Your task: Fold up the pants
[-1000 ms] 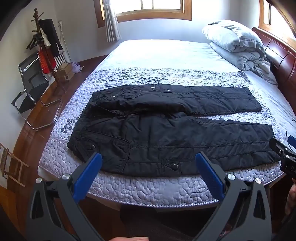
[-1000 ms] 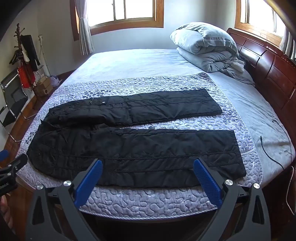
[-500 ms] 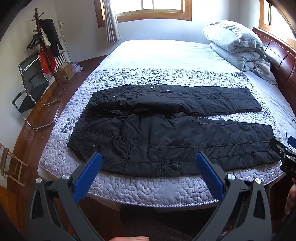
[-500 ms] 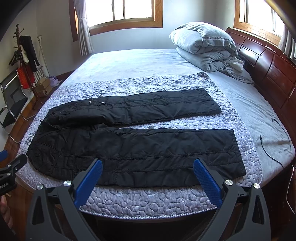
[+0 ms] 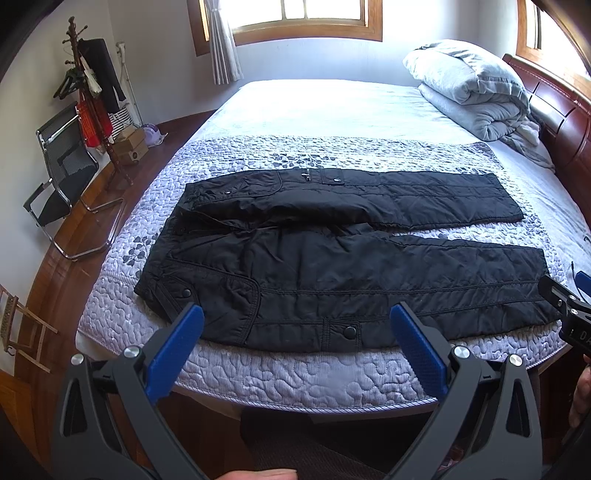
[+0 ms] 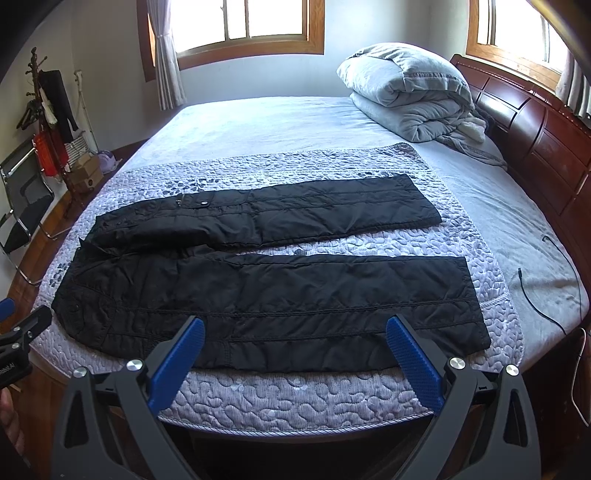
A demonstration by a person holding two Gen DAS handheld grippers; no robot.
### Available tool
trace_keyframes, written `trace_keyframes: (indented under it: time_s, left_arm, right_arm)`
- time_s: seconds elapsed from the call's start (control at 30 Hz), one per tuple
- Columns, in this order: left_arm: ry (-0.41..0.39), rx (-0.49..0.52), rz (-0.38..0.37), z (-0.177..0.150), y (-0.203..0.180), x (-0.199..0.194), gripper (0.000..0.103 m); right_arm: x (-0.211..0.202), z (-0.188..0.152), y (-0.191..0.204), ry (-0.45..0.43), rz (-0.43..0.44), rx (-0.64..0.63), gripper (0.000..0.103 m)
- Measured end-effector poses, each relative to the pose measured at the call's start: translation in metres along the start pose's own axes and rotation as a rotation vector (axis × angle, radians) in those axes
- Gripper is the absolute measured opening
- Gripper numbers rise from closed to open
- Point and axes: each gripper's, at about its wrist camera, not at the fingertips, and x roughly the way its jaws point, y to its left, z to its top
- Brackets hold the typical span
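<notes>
**Pants lying flat, both grippers hovering wide**

On the quilt [image 5: 295, 373] covering the near end of the bed [image 5: 332, 107], the black pants [image 5: 332, 273] are lying spread out, waist toward the left and cuffs toward the right. Both legs are running side by side across the quilt, with a narrow strip of quilt showing between them toward the cuffs. The far leg is sitting a little shorter than the near one in both views. A snap is showing on the near edge of the pants, close to the quilt's front border.

The left gripper [image 5: 295, 332] is hovering in front of the bed edge with its blue fingers [image 5: 177, 347] spread wide, holding nothing and touching no cloth. The right gripper [image 6: 295, 343] is doing the same farther toward the cuffs, its fingers [image 6: 413, 358] equally wide apart and empty. Each gripper is peeking into the other's view at the frame edge.

Beyond the quilt, a grey duvet [image 6: 406, 92] is sitting folded against the wooden headboard [image 6: 535, 129] at the right. A thin black cable [image 6: 543, 306] is trailing over the sheet near the right edge of the bed. At the left, a coat rack [image 5: 92, 92] with hanging clothes is standing by a metal chair [image 5: 62, 173] on the wooden floor. Sun is coming through the window [image 6: 240, 22] behind the bed.
</notes>
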Motion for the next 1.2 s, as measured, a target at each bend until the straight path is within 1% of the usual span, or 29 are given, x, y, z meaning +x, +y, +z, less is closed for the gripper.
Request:
trace_keyframes:
  time_s: [0.73, 1.2]
  left_arm:
    - [-0.004, 0.012, 0.005, -0.001, -0.004, 0.000, 0.101]
    - [0.014, 0.033, 0.006, 0.009, -0.011, 0.014, 0.101]
  right_arm:
    - [0.007, 0.000, 0.000, 0.010, -0.001, -0.006, 0.100]
    - [0.023, 0.005, -0.002, 0.040, 0.000, -0.006, 0.100]
